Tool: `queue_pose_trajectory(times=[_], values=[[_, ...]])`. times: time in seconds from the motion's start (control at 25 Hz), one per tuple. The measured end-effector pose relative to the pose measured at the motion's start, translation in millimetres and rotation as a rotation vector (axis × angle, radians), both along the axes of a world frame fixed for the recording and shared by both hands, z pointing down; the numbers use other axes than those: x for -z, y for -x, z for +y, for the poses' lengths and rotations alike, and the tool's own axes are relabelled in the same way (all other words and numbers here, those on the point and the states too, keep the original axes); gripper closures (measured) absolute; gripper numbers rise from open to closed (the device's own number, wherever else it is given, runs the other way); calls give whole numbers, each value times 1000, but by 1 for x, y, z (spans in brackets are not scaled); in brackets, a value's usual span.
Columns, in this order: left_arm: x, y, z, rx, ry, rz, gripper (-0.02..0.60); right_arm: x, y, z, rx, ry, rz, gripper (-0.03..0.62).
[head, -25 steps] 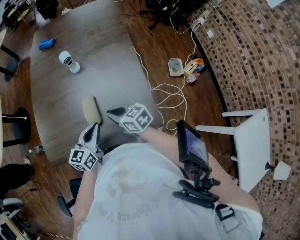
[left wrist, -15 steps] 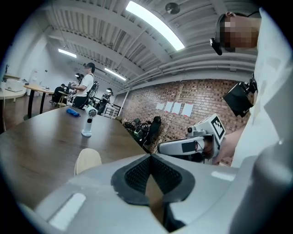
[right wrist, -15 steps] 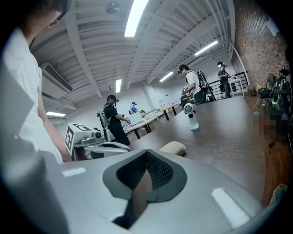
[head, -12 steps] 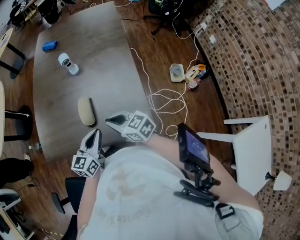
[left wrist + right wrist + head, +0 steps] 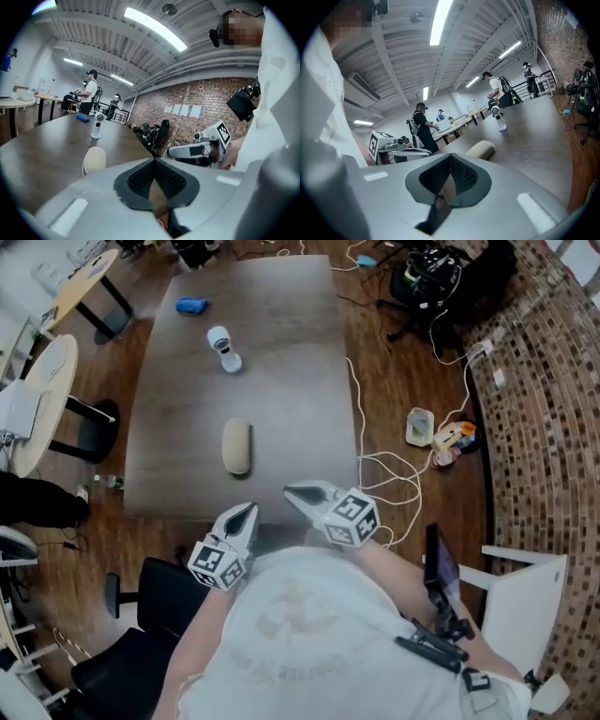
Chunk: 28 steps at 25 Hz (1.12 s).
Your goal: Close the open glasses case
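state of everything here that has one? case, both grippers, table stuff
glasses case: closed, flat on the table, clear of both grippers
left gripper: jaws together, empty
right gripper: jaws together, empty
white device: standing upright
blue object: lying flat

- The table (image 5: pixel 281 324) is looked down on steeply from high above in the head view.
- It is seen low and almost level from beside its near edge in both gripper views.
- The case (image 5: pixel 235 446) is shared by all three.
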<state>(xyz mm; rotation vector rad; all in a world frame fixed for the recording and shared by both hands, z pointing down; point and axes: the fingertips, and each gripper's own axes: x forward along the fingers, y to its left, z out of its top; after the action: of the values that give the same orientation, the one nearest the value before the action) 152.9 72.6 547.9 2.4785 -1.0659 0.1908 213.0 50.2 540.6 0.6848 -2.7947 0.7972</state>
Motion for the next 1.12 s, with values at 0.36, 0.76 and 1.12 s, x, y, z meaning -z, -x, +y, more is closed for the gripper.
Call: queue_pose_trajectory(times=[0.36,0.76,1.12], values=[[-4,18,17,106,2,-7,580,-13,5,11,60,-3,-27,586],[-10,21,17,110,9,-6,579,-17,14,10,85,-5,-25,586],[-10,12,7,73,14,-23,579,-17,13,5,82,0,-29,586]])
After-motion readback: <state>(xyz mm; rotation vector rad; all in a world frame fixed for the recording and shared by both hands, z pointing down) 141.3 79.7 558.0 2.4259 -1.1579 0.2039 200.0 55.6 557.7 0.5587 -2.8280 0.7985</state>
